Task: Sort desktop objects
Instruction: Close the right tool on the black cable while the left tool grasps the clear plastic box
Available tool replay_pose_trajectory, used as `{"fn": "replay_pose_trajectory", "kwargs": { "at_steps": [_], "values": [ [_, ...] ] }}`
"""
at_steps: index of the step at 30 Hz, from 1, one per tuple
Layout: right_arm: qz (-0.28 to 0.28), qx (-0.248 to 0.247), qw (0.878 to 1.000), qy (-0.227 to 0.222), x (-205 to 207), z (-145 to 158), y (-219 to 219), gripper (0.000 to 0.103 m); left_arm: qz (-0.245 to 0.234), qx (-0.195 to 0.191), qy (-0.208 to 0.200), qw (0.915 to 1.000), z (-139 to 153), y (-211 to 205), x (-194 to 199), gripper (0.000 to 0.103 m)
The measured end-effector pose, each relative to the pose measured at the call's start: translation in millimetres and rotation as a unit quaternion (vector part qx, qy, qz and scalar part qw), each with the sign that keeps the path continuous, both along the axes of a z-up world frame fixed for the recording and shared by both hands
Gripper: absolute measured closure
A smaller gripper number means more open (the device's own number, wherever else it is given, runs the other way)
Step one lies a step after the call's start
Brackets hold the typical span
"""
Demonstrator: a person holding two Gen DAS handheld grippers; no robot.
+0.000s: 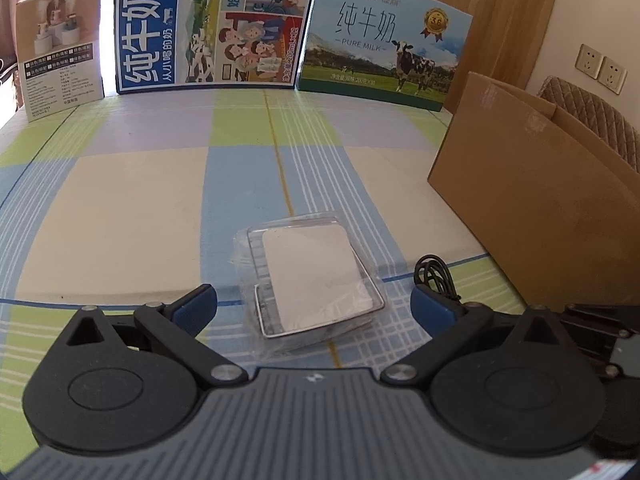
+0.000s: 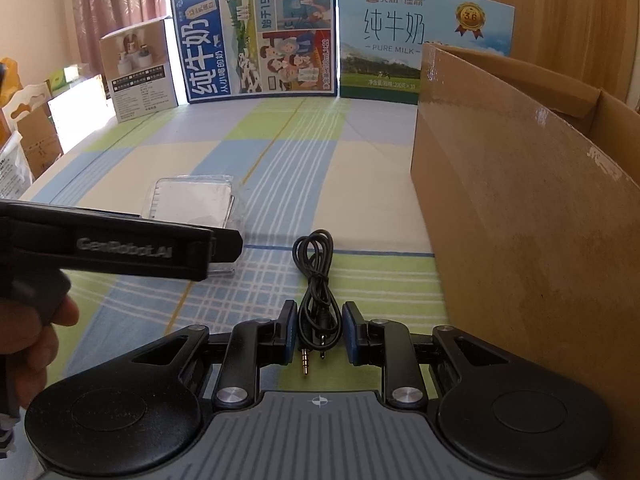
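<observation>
A clear plastic case [image 1: 316, 276] with a white card inside lies flat on the checked tablecloth [image 1: 120, 208]. My left gripper [image 1: 314, 300] is open, its blue pads [image 1: 198, 304] standing wide on either side of the case without touching it. In the right wrist view the case [image 2: 192, 196] shows behind the left gripper's black finger [image 2: 216, 246]. A black audio cable [image 2: 316, 276] lies looped on the cloth, its two plugs toward the camera. My right gripper [image 2: 320, 328] is shut on the cable's strands. A loop of the cable [image 1: 434, 276] also shows in the left wrist view.
An open cardboard box [image 2: 520, 208] stands at the right, close to the cable. At the back edge stand a blue milk carton [image 2: 256, 40], a green milk carton [image 2: 384, 52] and a small white product box [image 2: 140, 68]. A hand [image 2: 36, 340] holds the left gripper.
</observation>
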State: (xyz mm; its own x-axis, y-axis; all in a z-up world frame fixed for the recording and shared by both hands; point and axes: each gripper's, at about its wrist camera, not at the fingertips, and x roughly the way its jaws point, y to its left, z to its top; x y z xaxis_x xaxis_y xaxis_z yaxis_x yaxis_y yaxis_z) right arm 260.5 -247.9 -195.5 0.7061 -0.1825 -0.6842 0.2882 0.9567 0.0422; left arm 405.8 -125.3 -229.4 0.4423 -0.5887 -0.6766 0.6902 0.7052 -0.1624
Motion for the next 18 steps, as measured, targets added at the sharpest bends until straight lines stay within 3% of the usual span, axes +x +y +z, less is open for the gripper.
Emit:
{"fn": "replay_pose_trajectory", "kwargs": {
  "at_steps": [3,4,5,6,13,18],
  "values": [
    [-0.001,0.002,1.0,-0.001,-1,0,0,0.082,0.01,0.009,0.001,0.9999,-5,-1,2,0.01],
    [-0.001,0.004,1.0,-0.001,-1,0,0,0.082,0.012,0.009,0.005,0.9999,-7,1,2,0.016],
    [-0.001,0.006,1.0,0.0,-2,1,0,0.082,0.012,0.008,0.009,0.9998,-8,2,2,0.029],
    [0.001,0.008,1.0,0.001,-3,2,0,0.082,0.015,0.01,0.011,0.9998,-7,4,1,0.034],
    [0.021,0.013,1.0,0.008,-25,9,17,0.082,0.004,0.039,0.009,0.9992,4,28,-23,0.036],
    [0.029,0.025,0.999,0.013,-51,12,40,0.082,-0.01,0.046,-0.003,0.9989,21,45,-64,0.036]
  ]
}}
